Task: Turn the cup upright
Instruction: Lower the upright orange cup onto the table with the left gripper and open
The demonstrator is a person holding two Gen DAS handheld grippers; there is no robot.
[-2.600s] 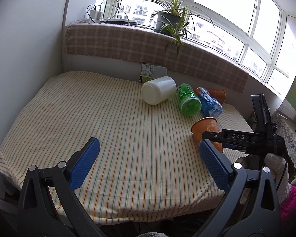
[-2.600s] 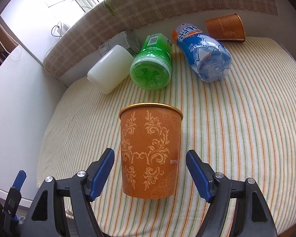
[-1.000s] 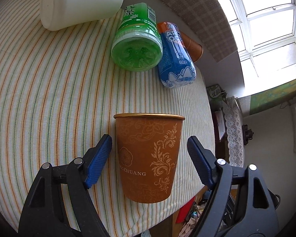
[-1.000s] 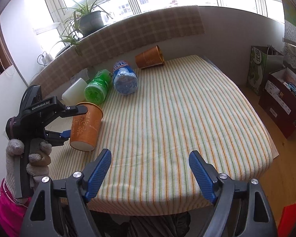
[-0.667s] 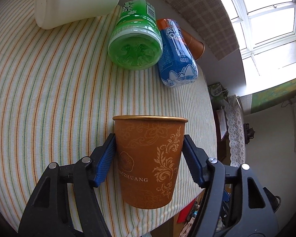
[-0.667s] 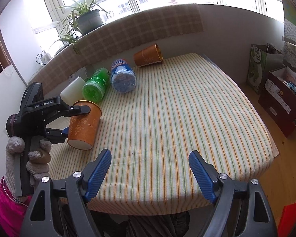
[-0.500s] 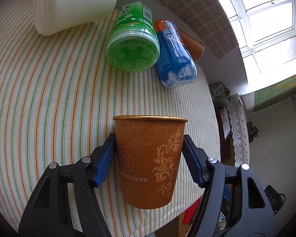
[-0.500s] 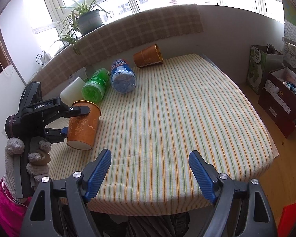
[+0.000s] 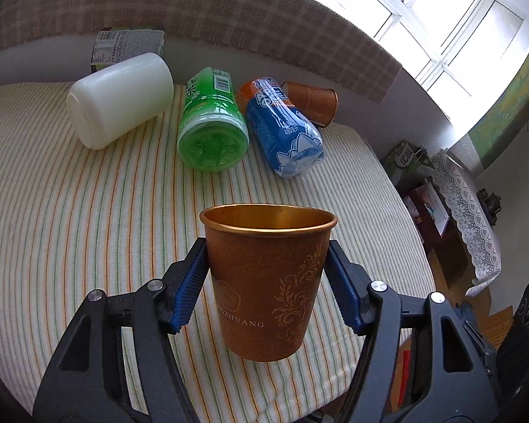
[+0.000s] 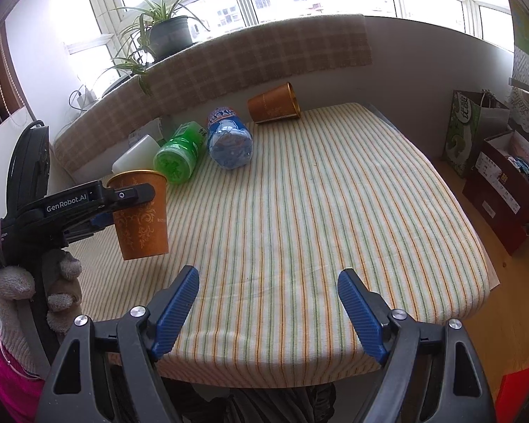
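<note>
Nearest, the left gripper [image 9: 267,282] is closed on the cup [image 9: 267,278], its blue pads [image 9: 190,282] pressed against the cup's two sides a little below the rim. That cup is upright, mouth up, its gold lining visible inside the rim. From the right wrist view the cup [image 10: 141,216] appears lifted clear of the striped cloth, with its base above the surface near the table's left front part, and a gloved hand [image 10: 35,292] grips the left gripper's handle.

Over on the other side, the right gripper [image 10: 268,306] holds nothing; its jaws are spread wide above the front edge of the table [image 10: 335,211], well apart from the cup.

Farther back on the cloth lie three containers side by side: a white jar [image 9: 120,100] on the left, a green bottle [image 9: 211,130] just beside it with its base toward the camera, and a blue bottle [image 9: 284,132] touching or nearly touching the green one. Behind the blue bottle a second cup [image 9: 312,100] lies on its side near the wall. A flat printed packet [image 9: 127,47] leans at the wall behind the jar.

Beyond the table a plaid cloth [image 10: 257,60] covers the sill, and a potted plant [image 10: 162,35] stands on it before the windows. Right of the table, on the floor, stand a green bag [image 10: 467,134] and a dark red box [image 10: 508,183].
</note>
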